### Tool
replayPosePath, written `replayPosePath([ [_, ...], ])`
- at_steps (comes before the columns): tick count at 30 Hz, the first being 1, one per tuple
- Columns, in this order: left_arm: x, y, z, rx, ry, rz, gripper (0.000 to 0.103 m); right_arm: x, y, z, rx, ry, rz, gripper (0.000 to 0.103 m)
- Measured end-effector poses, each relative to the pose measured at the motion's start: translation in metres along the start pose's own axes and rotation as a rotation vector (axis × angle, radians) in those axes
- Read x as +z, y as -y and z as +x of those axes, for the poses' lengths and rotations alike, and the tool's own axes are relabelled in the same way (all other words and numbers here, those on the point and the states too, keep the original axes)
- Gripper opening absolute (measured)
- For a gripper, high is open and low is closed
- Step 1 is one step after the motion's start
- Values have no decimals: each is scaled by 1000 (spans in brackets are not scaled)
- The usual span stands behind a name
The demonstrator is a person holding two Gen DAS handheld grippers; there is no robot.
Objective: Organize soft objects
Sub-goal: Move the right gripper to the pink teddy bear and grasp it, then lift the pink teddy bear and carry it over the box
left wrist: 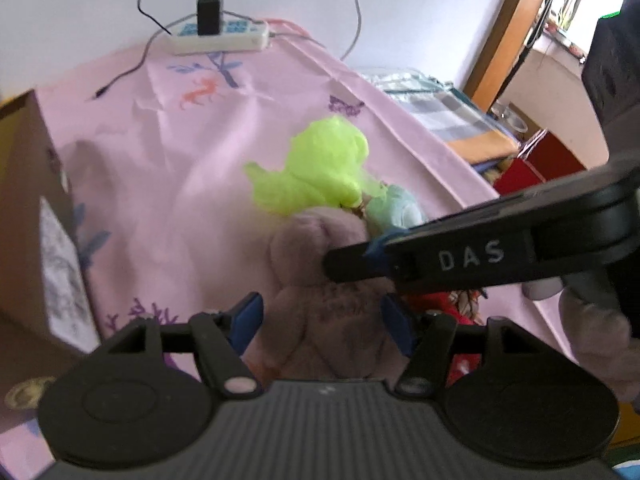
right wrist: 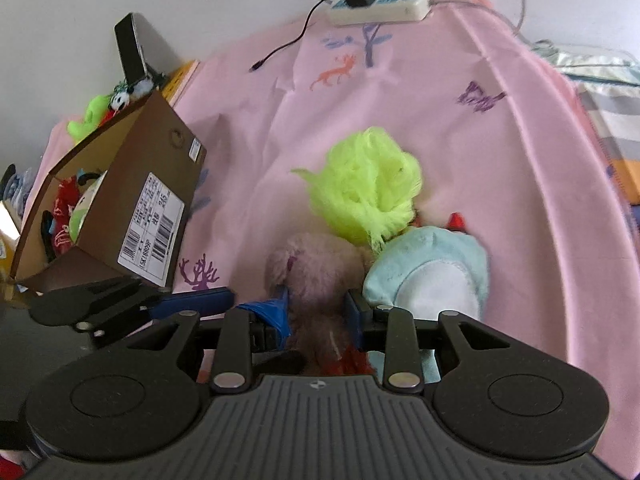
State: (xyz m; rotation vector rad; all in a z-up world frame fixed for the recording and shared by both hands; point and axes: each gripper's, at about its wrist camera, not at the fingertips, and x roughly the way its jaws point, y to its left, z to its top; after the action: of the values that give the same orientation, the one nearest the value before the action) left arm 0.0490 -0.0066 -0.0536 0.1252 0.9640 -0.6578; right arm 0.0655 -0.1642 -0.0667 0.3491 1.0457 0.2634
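Note:
A mauve plush toy (left wrist: 320, 272) (right wrist: 316, 268) lies on the pink cloth (left wrist: 180, 160) (right wrist: 460, 140) with a neon green fluffy toy (left wrist: 320, 164) (right wrist: 368, 184) and a pale blue plush (left wrist: 396, 204) (right wrist: 432, 272) behind it. My left gripper (left wrist: 322, 316) is open with its blue pads on either side of the mauve toy. My right gripper (right wrist: 318, 308) is shut on the same mauve toy; it reaches in from the right in the left wrist view (left wrist: 352, 260). A red toy (left wrist: 444, 308) lies under it.
An open cardboard shoe box (right wrist: 132, 200) (left wrist: 36, 216) with several soft toys inside stands at the left. A white power strip (left wrist: 220, 36) (right wrist: 380, 4) with a charger and cables lies at the cloth's far edge. The cloth drops off at the right toward bedding.

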Motion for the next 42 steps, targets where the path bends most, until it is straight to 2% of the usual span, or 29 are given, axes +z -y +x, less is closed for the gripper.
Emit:
replayPosePath([
  [4, 5, -11, 10, -32, -8, -40, 67, 7, 5, 5, 32, -17, 3, 19],
  [9, 7, -25, 19, -84, -14, -104, 67, 12, 15, 10, 81, -34, 69, 22],
  [13, 10, -22, 18, -86, 6, -95, 66, 9, 10, 12, 82, -19, 59, 23],
  [17, 10, -18, 14, -77, 18, -74, 61, 4, 4, 8, 66, 11, 4, 21],
  [22, 6, -15, 0, -55, 45, -59, 58, -2, -3, -1, 103, 37, -27, 19],
  [28, -3, -2, -35, -7, 115, -2, 57, -16, -19, -28, 162, 128, -107, 19],
  [32, -9, 3, -59, 12, 160, 10, 57, -24, -30, -43, 196, 193, -125, 19],
  [36, -15, 11, -83, 63, 224, 60, 57, -33, -41, -55, 234, 285, -153, 19],
  [42, -27, 14, -111, 105, 279, 117, 57, -46, -61, -67, 263, 369, -180, 19],
])
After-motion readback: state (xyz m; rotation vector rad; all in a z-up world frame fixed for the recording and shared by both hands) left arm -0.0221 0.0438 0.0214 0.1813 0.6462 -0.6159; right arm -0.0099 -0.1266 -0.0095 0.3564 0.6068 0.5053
